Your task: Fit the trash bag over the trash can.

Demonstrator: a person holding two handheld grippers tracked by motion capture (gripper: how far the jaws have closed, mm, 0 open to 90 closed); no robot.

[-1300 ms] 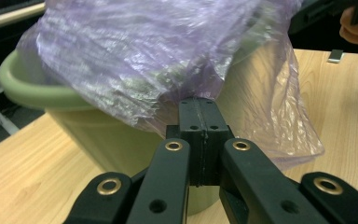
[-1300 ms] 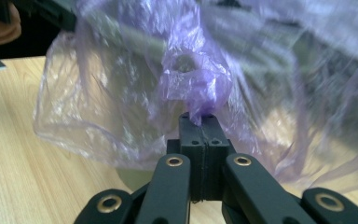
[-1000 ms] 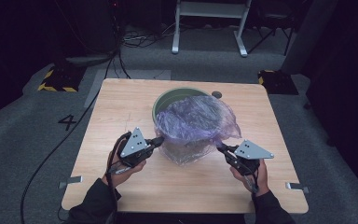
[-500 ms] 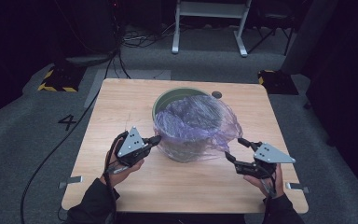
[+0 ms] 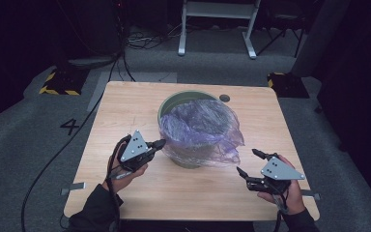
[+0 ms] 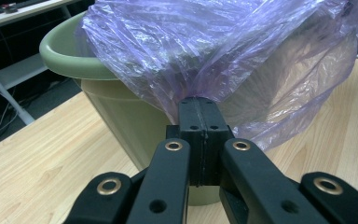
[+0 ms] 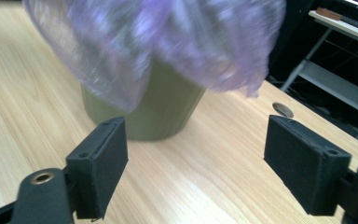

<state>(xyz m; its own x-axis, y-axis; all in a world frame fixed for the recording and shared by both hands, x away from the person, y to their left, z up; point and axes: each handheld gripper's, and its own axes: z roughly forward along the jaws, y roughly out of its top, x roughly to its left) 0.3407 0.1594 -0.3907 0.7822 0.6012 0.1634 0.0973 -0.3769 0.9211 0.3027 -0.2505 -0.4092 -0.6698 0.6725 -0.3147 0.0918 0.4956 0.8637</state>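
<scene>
A green bin (image 5: 174, 99) stands mid-table with a thin purple plastic bag (image 5: 200, 128) draped over its mouth and near side. My left gripper (image 5: 159, 143) is shut on the bag's left edge beside the bin; in the left gripper view the pads (image 6: 198, 105) pinch the bunched film (image 6: 214, 46) in front of the bin wall (image 6: 116, 116). My right gripper (image 5: 246, 161) is off to the bin's right, apart from the bag. Its jaws have just been opening, and nothing lies between them (image 7: 196, 154). Bag (image 7: 168, 37) and bin (image 7: 163, 112) lie ahead of it.
The wooden table (image 5: 125, 106) has a round cable hole (image 5: 224, 98) behind the bin. A white metal stand (image 5: 217, 19) and cables lie on the floor beyond. A yellow-black block (image 5: 58, 82) sits at the far left, with a "4" (image 5: 70, 126) marked on the floor.
The right gripper let go of the bag's right edge, opened, and drew away to the right and toward the front edge. The freed film hangs against the bin. The left gripper stayed put.
</scene>
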